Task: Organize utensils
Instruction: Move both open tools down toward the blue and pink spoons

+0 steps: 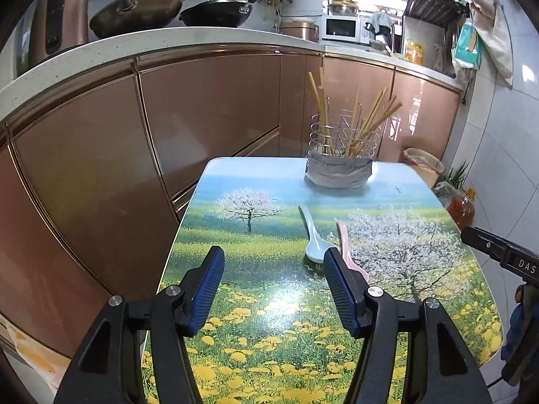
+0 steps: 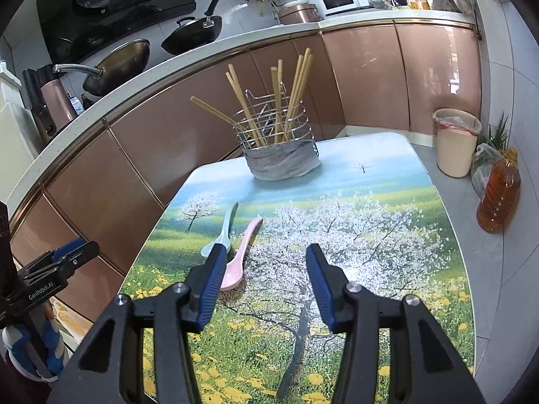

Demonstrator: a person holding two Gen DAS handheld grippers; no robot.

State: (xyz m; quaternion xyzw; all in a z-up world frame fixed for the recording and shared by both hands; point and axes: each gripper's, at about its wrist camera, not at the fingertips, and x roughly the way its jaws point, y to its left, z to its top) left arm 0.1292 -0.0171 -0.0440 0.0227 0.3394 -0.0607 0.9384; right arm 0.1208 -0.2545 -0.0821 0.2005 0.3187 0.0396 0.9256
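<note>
Nearest to each camera, the two black grippers with blue ribbed pads were seen above a small table (image 1: 276, 306) whose glossy top is printed with a meadow of yellow flowers and white blossoming trees. The left gripper (image 1: 273, 255) was held with its jaws apart, and nothing was gripped between them; only the bare printed surface was seen in the gap. The right gripper (image 2: 266, 252) was also held partly open and empty, its pads well apart over the picture of the large tree.

A little further on, two plastic soup spoons were laid side by side on the table top. The pale blue spoon (image 1: 311, 235) was placed with its bowl towards the grippers and its handle pointing away. The pink spoon (image 2: 241, 256) was lying just beside it, on the right, and its bowl was partly hidden behind one gripper finger in each view. Neither spoon was touched by a pad.

At the far end of the table, a round wire utensil holder (image 2: 276, 128) was standing upright, its lower part wrapped in grey cloth. Several bamboo chopsticks (image 2: 298, 91) were leaned in it at different angles.

Behind the table, copper-coloured cabinet doors (image 1: 209, 107) under a white worktop were visible, with dark woks (image 1: 215, 13) set on it.
</note>
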